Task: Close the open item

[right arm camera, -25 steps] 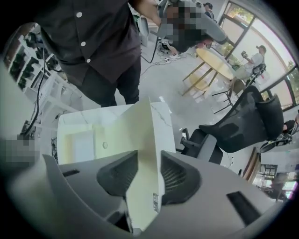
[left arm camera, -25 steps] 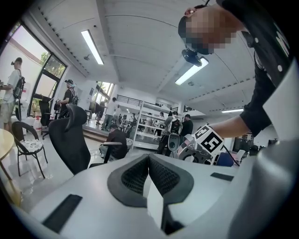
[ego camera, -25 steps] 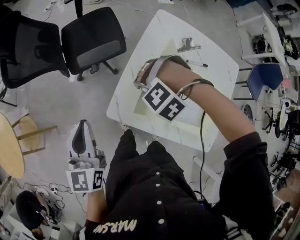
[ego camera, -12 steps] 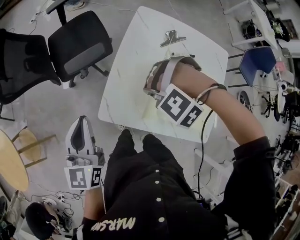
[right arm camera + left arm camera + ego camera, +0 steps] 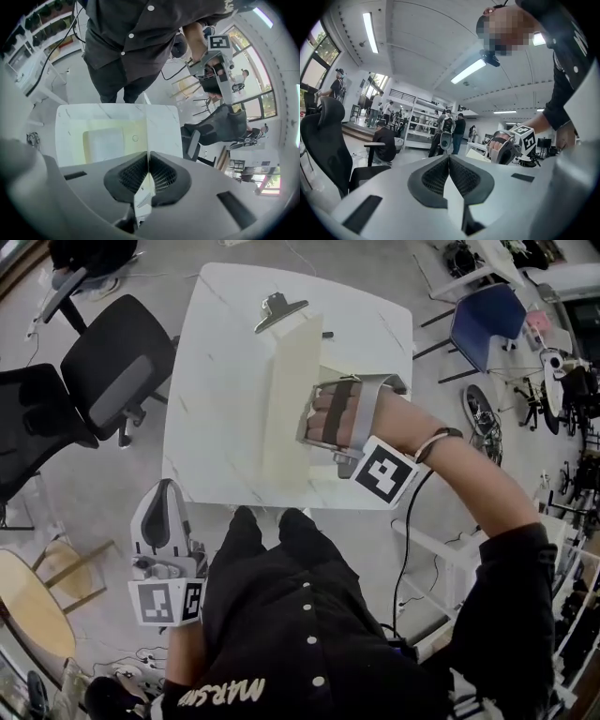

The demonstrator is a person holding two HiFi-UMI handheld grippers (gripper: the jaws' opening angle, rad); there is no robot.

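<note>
A cream folder (image 5: 286,399) lies open on the white table (image 5: 216,381), with a metal binder clip (image 5: 278,307) at its far end. My right gripper (image 5: 307,423) hangs above the table and is shut on the edge of the folder's cover; its jaws have just been closing with the cover between them. The cover stands raised on edge. In the right gripper view the thin cover (image 5: 149,136) runs edge-on between the pads, and the folder's inner page (image 5: 103,140) lies flat below. My left gripper (image 5: 164,507) is shut and empty, held off the table at the lower left.
Two black office chairs (image 5: 117,381) (image 5: 37,427) stand left of the table. A blue chair (image 5: 487,324) and cluttered stands are at the right. A round wooden table (image 5: 33,606) sits at the lower left. Several people stand in the far room (image 5: 454,131).
My right gripper has moved toward the table's near right side with the folder's cover, which now stands up on edge. My left gripper has stayed low beside the body.
</note>
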